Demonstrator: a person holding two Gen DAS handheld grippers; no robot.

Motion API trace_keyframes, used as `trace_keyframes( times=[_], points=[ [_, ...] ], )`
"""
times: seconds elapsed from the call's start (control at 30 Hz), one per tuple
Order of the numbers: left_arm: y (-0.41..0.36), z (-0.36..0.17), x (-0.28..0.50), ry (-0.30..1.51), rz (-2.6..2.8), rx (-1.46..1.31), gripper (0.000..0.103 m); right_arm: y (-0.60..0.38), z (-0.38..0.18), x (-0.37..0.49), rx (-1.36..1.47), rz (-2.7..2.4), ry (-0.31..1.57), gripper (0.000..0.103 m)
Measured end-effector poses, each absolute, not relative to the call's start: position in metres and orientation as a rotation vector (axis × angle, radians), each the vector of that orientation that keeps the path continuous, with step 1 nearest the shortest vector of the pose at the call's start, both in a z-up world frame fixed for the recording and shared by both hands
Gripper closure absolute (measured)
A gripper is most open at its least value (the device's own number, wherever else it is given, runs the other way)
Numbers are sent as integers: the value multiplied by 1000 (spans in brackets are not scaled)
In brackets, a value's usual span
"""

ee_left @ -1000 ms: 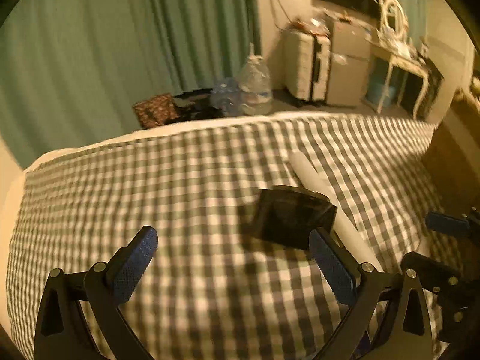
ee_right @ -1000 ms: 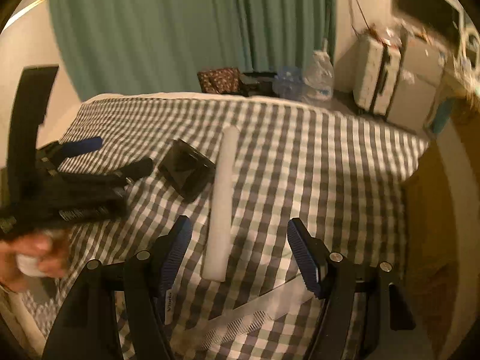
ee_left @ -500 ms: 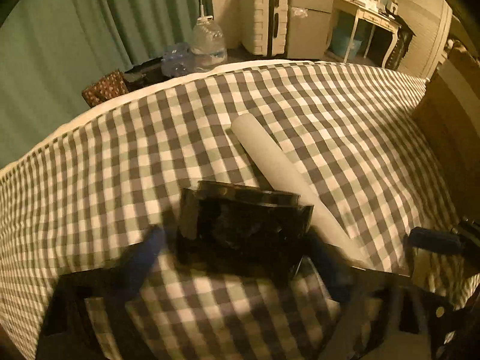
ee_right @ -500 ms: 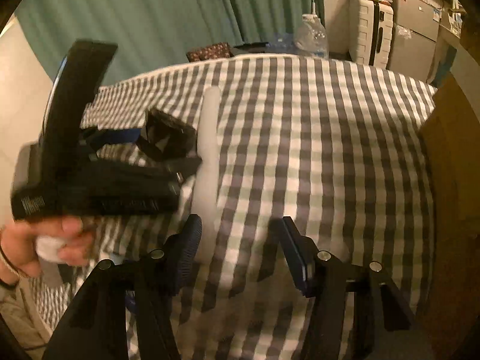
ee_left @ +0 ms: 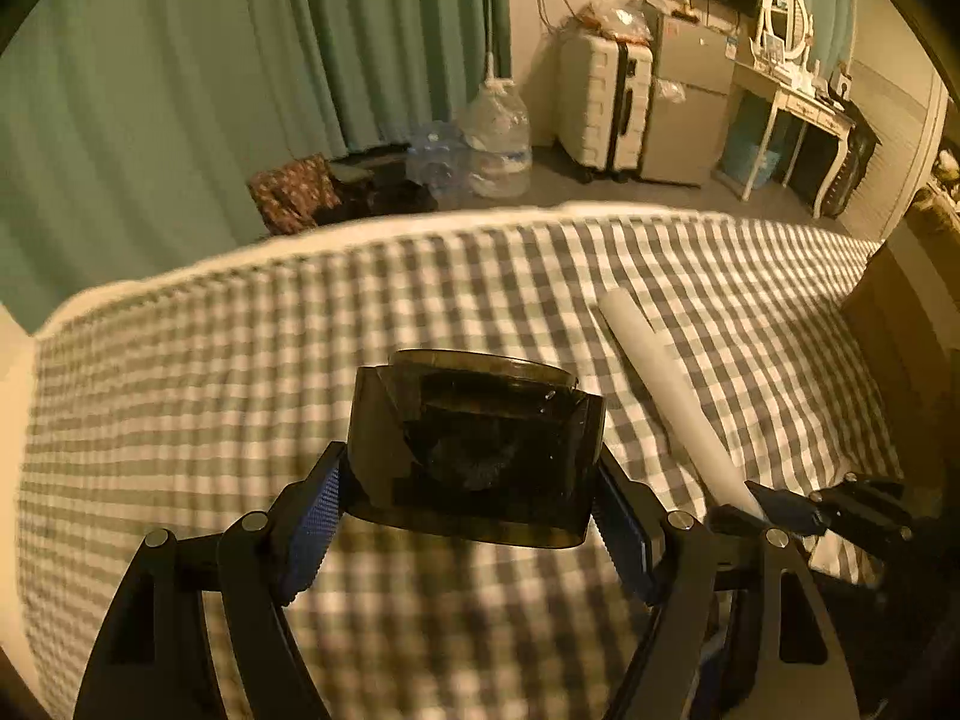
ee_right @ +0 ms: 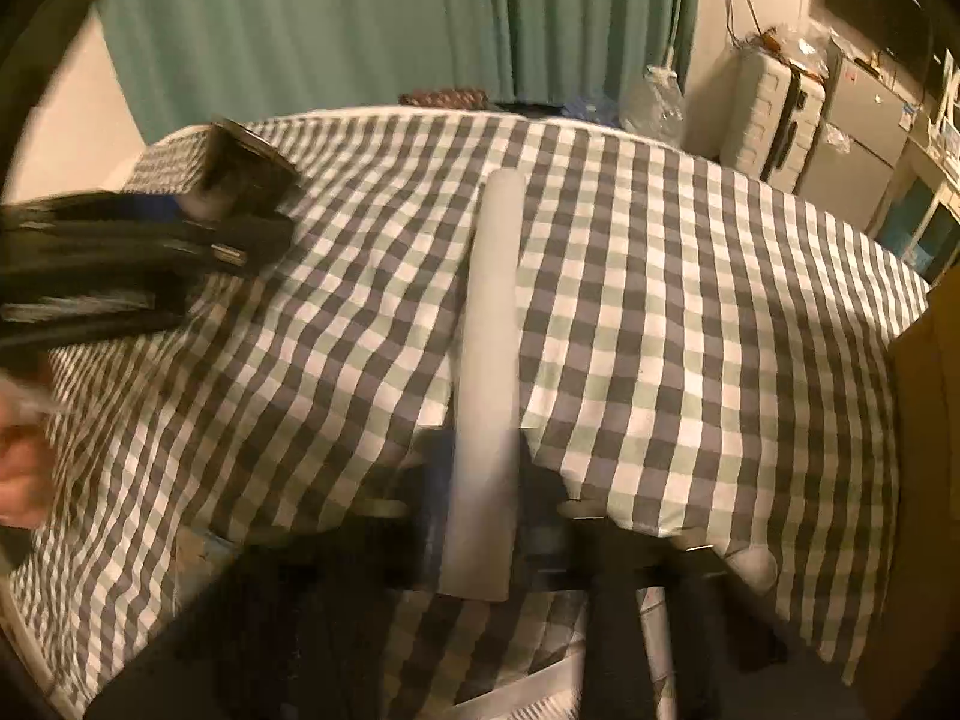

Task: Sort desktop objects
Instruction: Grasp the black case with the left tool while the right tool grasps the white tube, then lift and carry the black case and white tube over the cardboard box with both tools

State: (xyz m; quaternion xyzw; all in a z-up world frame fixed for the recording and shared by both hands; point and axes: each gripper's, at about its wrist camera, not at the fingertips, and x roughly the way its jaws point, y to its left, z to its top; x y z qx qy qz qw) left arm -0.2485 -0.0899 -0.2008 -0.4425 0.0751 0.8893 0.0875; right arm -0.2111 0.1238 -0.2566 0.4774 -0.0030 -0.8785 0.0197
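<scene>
Left gripper [ee_left: 474, 516] jaws clamped, right gripper [ee_right: 480, 516] jaws closing, both angled downward

One dark box [ee_left: 474, 450], one white tube [ee_right: 486, 360], one suitcase [ee_left: 603, 102], two water bottles [ee_left: 498, 144].

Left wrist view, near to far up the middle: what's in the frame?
Left tongs → dark translucent plastic box gripped in them → grey-and-white checked cloth → clear plastic water jug on the floor → green curtain.
</scene>
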Motion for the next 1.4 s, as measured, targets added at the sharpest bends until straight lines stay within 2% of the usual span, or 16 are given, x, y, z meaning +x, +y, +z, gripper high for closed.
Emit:
trace_keyframes(
  times=[0.1,0.33,0.53,0.67,0.77,0.87,0.97,1.13,1.27,1.4],
  points=[
    [-96,-190,-236,152,2701,-1254,25,129,-249,-211,1512,-2717,-58,97],
    [-97,-174,-216,-84,2674,-1268,25,151,-195,-170,1387,-2716,-249,98],
    [-86,-134,-193,33,2716,-1113,25,150,-140,-137,1262,-2771,-169,98],
    [-87,-106,-177,38,2736,-1052,25,148,-113,-121,1211,-2755,-171,98],
    [-92,-76,-169,59,2757,-980,25,142,-88,-105,1172,-2716,4,98],
    [-92,-45,-163,115,2737,-912,25,150,-56,-88,1093,-2768,103,97],
    [-99,-21,-148,62,2686,-896,25,155,-34,-83,1044,-2835,176,97],
    [-97,3,-128,53,2762,-864,25,172,-17,-79,977,-2873,142,97],
    [-86,6,-111,41,2767,-825,25,184,-21,-65,892,-2964,223,97],
    [-67,7,-104,33,2750,-829,25,209,-13,-58,1017,-3018,67,97]
  ],
)
